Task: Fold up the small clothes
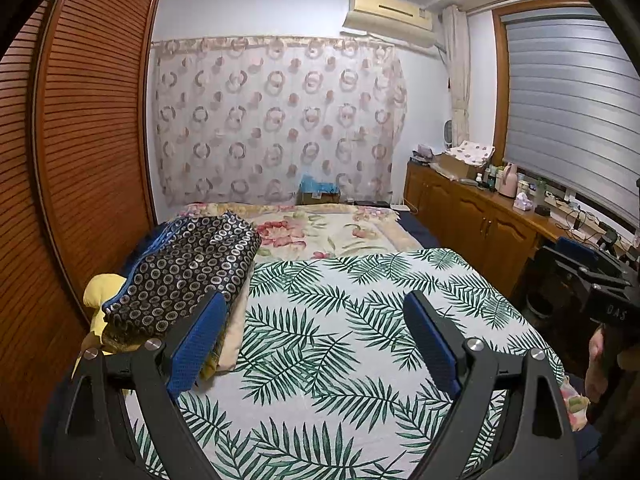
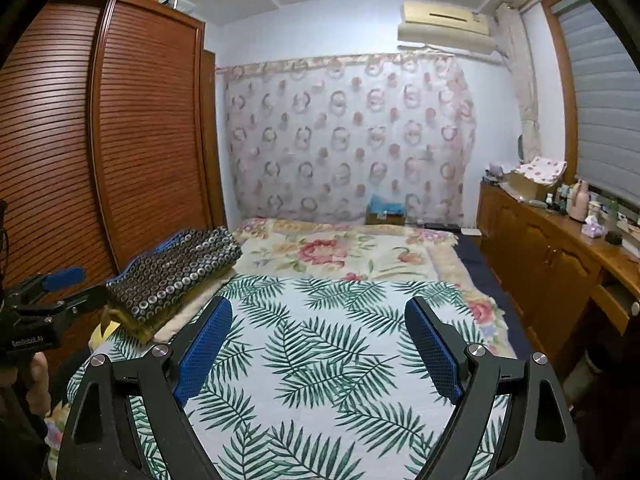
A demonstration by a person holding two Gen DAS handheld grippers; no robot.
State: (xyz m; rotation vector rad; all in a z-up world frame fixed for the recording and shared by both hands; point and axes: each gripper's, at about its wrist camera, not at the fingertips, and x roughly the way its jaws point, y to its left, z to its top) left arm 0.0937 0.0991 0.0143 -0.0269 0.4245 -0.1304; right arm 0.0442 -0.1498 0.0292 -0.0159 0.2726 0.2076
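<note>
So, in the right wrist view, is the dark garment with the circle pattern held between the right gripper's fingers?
No, the right gripper is open over the leaf-print sheet, while the dark circle-pattern garment lies folded on a pile to the left.

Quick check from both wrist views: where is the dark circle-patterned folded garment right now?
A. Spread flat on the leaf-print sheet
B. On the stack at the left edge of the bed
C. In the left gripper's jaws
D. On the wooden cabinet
B: the dark circle-patterned garment lies folded on the stack at the bed's left edge, beside the leaf-print sheet; both grippers are open and empty.

I log: left gripper (image 1: 316, 336) wide apart over leaf-print sheet (image 1: 340, 320); folded ring-patterned cloth (image 1: 188, 272) beside left finger.
</note>
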